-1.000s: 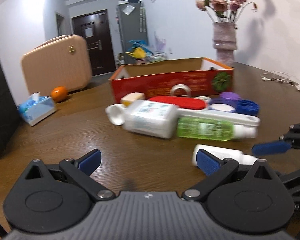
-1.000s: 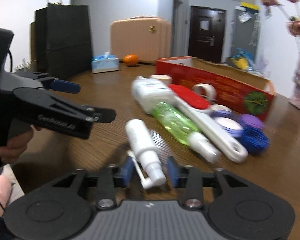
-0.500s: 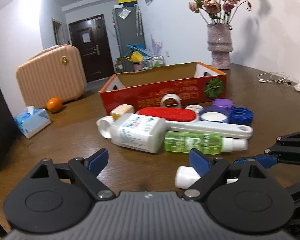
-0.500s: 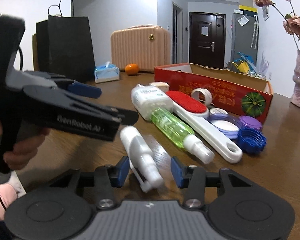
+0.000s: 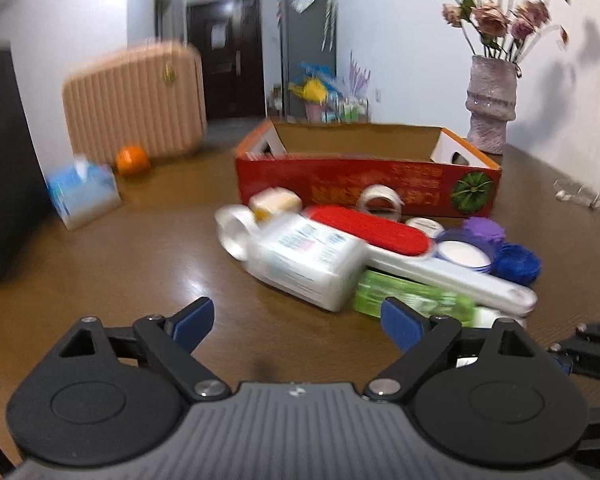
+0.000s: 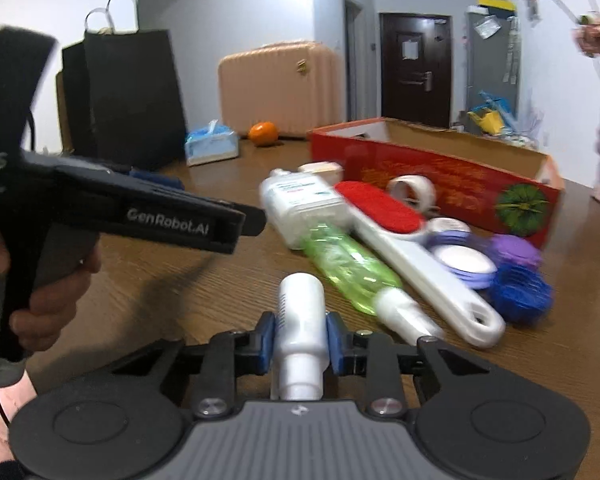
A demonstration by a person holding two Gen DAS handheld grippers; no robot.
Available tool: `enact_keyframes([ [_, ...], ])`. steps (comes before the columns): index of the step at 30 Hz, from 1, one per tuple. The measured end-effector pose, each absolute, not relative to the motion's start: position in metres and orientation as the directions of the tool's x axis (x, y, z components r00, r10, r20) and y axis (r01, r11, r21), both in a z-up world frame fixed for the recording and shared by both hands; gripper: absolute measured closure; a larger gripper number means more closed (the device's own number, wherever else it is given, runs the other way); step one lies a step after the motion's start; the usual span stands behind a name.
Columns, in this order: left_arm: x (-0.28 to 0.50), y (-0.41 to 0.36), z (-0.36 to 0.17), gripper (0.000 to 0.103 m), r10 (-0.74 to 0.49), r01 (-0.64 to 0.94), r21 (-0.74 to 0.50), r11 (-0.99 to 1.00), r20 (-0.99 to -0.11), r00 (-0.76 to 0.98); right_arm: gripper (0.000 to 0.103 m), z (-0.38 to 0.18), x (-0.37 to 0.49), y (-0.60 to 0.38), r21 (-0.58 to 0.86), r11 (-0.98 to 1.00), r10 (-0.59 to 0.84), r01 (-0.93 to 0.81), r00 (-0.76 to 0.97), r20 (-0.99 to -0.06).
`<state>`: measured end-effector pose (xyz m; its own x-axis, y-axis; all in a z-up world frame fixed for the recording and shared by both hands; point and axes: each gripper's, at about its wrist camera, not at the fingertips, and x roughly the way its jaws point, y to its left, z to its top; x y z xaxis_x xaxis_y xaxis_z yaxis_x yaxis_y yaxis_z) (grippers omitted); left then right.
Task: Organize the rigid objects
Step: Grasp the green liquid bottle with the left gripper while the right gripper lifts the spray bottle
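Three bottles [image 6: 300,316], one red box [image 6: 452,184], two grippers [image 6: 300,338]

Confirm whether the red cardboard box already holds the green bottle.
No: the green bottle lies on the table outside the red cardboard box.

A: How many bottles?
B: Three: a white spray bottle [image 6: 302,312], a green bottle [image 6: 350,266], a large white bottle [image 6: 300,204].
A: The rest?
B: One lint brush [image 6: 400,232], one tape roll [image 6: 412,192], one red box [image 6: 452,184], one orange [image 6: 263,133], one tissue pack [image 6: 211,147], two grippers.
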<state>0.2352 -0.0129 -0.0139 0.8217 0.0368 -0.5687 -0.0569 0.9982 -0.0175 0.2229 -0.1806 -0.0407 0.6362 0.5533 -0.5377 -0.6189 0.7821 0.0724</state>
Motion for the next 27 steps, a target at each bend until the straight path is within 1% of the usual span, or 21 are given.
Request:
enact_keyframes([
  [2, 0.24, -0.026, -0.015, 0.011, -0.038, -0.048, -0.125, 0.991, -0.607, 0.794, 0.076, -0.037, 0.218, -0.205, 0.082, 0.819, 0.522, -0.568, 0.677, -0.518],
  [4, 0.246, -0.042, -0.018, 0.011, -0.059, -0.067, -0.172, 0.983, -0.635, 0.771, 0.076, -0.034, 0.215, -0.229, 0.105, 0.852, 0.492, -0.512, 0.717, -0.494],
  [6, 0.256, -0.06, -0.019, 0.011, -0.027, -0.12, -0.18, 0.976, -0.653, 0.757, 0.076, -0.034, 0.218, -0.251, 0.123, 0.881, 0.455, -0.457, 0.749, -0.482],
  [8, 0.263, -0.073, -0.018, 0.01, 0.02, -0.175, -0.179, 0.968, -0.643, 0.765, 0.076, -0.034, 0.223, -0.265, 0.12, 0.899, 0.423, -0.421, 0.767, -0.482],
  [11, 0.281, -0.086, -0.021, 0.011, 0.131, -0.285, -0.136, 0.949, -0.651, 0.747, 0.076, -0.035, 0.226, -0.276, 0.138, 0.894, 0.438, -0.426, 0.766, -0.471],
  [13, 0.29, -0.087, -0.026, 0.023, 0.168, -0.331, -0.118, 0.936, -0.676, 0.718, 0.076, -0.036, 0.229, -0.279, 0.143, 0.89, 0.446, -0.433, 0.762, -0.47],
  [15, 0.288, -0.085, -0.03, 0.038, 0.144, -0.315, -0.139, 0.939, -0.673, 0.726, 0.076, -0.036, 0.232, -0.282, 0.147, 0.886, 0.453, -0.439, 0.758, -0.469],
  [16, 0.283, -0.085, -0.03, 0.043, 0.14, -0.306, -0.137, 0.942, -0.669, 0.73, 0.076, -0.036, 0.234, -0.282, 0.147, 0.884, 0.457, -0.443, 0.756, -0.469],
  [18, 0.274, -0.085, -0.029, 0.062, 0.15, -0.294, -0.111, 0.95, -0.66, 0.736, 0.076, -0.036, 0.235, -0.285, 0.142, 0.882, 0.459, -0.449, 0.752, -0.472],
  [20, 0.264, -0.081, -0.028, 0.069, 0.145, -0.278, -0.099, 0.955, -0.661, 0.736, 0.076, -0.038, 0.237, -0.284, 0.148, 0.875, 0.471, -0.461, 0.741, -0.479],
  [21, 0.26, -0.078, -0.028, 0.071, 0.142, -0.265, -0.089, 0.96, -0.661, 0.737, 0.076, -0.039, 0.237, -0.282, 0.15, 0.872, 0.477, -0.467, 0.736, -0.481],
  [25, 0.242, -0.066, -0.026, 0.071, 0.131, -0.224, -0.055, 0.973, -0.668, 0.732, 0.076, -0.044, 0.235, -0.27, 0.161, 0.847, 0.513, -0.506, 0.701, -0.496],
  [27, 0.24, -0.065, -0.027, 0.071, 0.125, -0.175, -0.009, 0.984, -0.66, 0.741, 0.076, -0.046, 0.233, -0.262, 0.16, 0.835, 0.528, -0.526, 0.687, -0.499],
])
